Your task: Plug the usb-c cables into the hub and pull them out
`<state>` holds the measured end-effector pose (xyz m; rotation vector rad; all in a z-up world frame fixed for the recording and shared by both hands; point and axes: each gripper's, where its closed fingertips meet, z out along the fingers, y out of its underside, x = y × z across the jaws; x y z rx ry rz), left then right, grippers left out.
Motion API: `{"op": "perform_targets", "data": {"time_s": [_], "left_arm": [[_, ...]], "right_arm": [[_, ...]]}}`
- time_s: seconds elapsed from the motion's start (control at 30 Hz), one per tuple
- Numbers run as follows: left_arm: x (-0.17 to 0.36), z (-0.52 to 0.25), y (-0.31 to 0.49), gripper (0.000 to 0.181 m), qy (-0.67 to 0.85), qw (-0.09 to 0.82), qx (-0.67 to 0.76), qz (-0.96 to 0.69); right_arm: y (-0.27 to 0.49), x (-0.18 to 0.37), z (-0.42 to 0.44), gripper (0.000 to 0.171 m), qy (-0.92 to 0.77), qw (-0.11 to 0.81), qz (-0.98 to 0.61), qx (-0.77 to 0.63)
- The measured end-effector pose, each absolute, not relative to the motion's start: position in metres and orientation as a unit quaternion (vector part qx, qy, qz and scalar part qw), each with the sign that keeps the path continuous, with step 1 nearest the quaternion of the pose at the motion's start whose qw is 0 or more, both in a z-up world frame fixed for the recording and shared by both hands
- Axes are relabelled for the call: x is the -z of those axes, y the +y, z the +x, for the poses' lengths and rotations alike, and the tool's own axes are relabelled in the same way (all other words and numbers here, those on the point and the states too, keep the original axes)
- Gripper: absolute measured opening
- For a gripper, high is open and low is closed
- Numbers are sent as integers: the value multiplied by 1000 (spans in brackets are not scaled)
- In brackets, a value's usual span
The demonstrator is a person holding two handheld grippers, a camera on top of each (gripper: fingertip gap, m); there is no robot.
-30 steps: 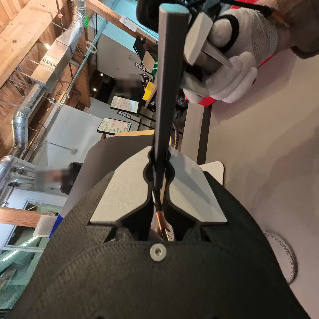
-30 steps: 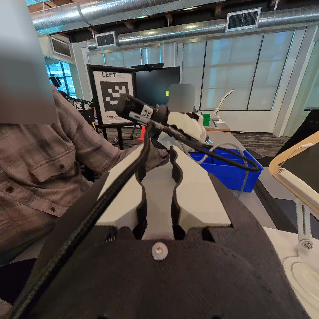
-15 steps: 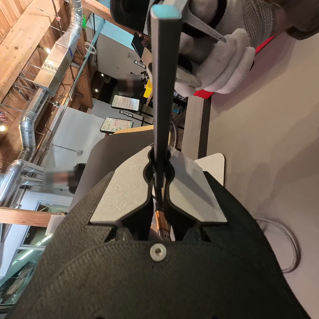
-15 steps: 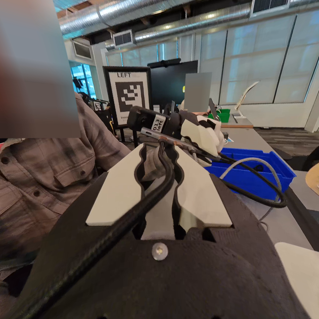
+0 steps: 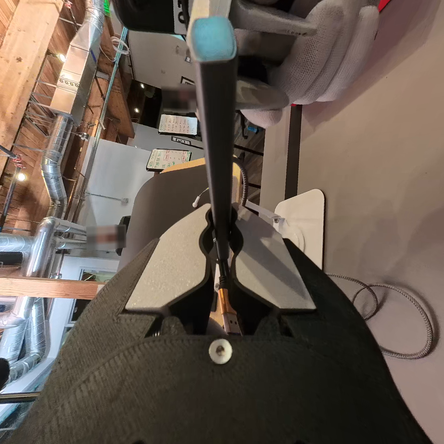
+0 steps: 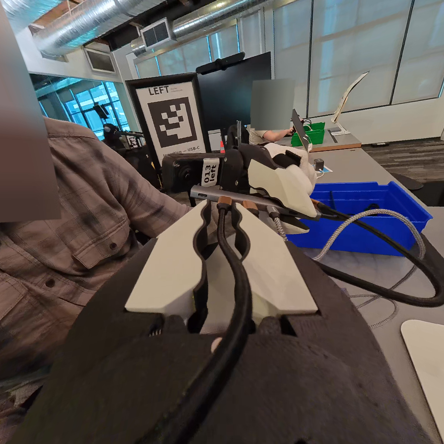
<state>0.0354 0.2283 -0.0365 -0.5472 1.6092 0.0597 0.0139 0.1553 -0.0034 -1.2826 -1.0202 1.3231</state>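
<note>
Fingers (image 6: 168,259) of the right gripper (image 6: 221,211) stand a little apart, straddling a black braided cable (image 6: 236,283) without visibly pinching it — its copper-collared plug (image 6: 224,200) sits in the slim grey hub (image 6: 252,199), just beyond the tips. Clamped on that hub's far end is the left gripper (image 5: 222,223), which holds it with the long axis crosswise to the right fingers; two more plugs (image 6: 249,206) sit beside the first. Pulling out means drawing straight back along the cable, square to the hub
</note>
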Motion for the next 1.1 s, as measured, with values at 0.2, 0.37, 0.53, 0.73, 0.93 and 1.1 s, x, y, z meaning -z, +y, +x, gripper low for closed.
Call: {"op": "perform_targets", "data": {"time_s": [0.2, 0.37, 0.53, 0.73, 0.93, 1.1], "left_arm": [[42, 36, 238, 10, 710, 655, -53, -252], [41, 36, 243, 9, 704, 659, -57, -257], [33, 35, 247, 9, 683, 679, -59, -261], [27, 35, 249, 19, 667, 691, -46, -275], [18, 34, 248, 33, 651, 710, -47, -266], [10, 34, 230, 40, 652, 719, -19, -239]], "right_arm": [[167, 9, 11, 10, -408, 496, -560, -523], [171, 11, 9, 10, -415, 509, -558, -507], [174, 5, 8, 10, -409, 530, -541, -509], [176, 1, 11, 9, -396, 541, -526, -523], [176, -4, 15, 9, -387, 548, -516, -533], [178, -4, 23, 9, -374, 551, -510, -545]]}}
